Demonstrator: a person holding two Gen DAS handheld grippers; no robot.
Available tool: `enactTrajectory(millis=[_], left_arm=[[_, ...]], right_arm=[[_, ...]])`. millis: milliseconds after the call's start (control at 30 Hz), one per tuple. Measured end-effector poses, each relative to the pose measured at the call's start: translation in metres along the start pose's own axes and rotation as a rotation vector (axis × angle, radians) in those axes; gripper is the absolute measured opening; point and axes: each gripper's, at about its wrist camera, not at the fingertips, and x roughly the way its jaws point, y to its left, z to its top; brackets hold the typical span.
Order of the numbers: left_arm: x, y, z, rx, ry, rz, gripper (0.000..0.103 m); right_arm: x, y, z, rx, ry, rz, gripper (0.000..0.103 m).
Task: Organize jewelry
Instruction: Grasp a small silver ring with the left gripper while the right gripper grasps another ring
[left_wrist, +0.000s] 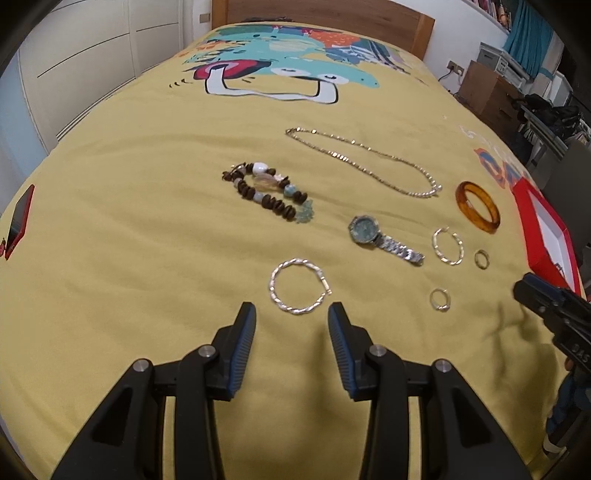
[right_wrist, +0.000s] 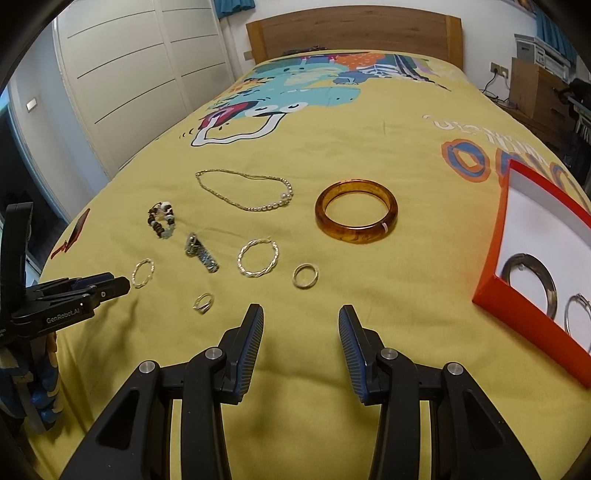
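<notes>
Jewelry lies spread on a yellow bedspread (left_wrist: 129, 221). My left gripper (left_wrist: 291, 317) is open and empty, just short of a twisted silver hoop (left_wrist: 298, 287). Beyond lie a beaded bracelet (left_wrist: 267, 195), a chain necklace (left_wrist: 364, 160), a watch (left_wrist: 380, 238), an amber bangle (left_wrist: 478, 206), another silver hoop (left_wrist: 447, 246) and two rings (left_wrist: 440, 299) (left_wrist: 481, 258). My right gripper (right_wrist: 301, 321) is open and empty, near a ring (right_wrist: 305, 276) and short of the amber bangle (right_wrist: 356, 216). A red box (right_wrist: 495, 254) at the right holds a dark ring (right_wrist: 532, 284) and a silver hoop (right_wrist: 578, 319).
A red phone (left_wrist: 20, 221) lies at the bed's left edge. A wooden headboard (right_wrist: 354, 35) stands at the far end, white wardrobe doors (right_wrist: 122, 74) on the left, cardboard boxes (left_wrist: 487, 92) and clutter on the right. The left gripper (right_wrist: 74, 295) shows at the right wrist view's left edge.
</notes>
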Motion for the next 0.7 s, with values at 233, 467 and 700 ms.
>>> enactTrajectory(millis=[233, 467, 700], left_arm=[[0.003, -0.046, -0.004, 0.088, 0.025, -0.127, 0.039], [0.022, -0.088, -0.002, 0.164, 0.046, -0.166, 0.038], [0.039, -0.098, 0.001, 0.183, 0.062, -0.151, 0.038]], right_arm=[[0.014, -0.006, 0.007, -0.01, 0.001, 0.009, 0.04], [0.027, -0.009, 0.019, -0.052, 0.011, 0.043, 0.038], [0.046, -0.009, 0.026, -0.101, 0.045, 0.074, 0.036]])
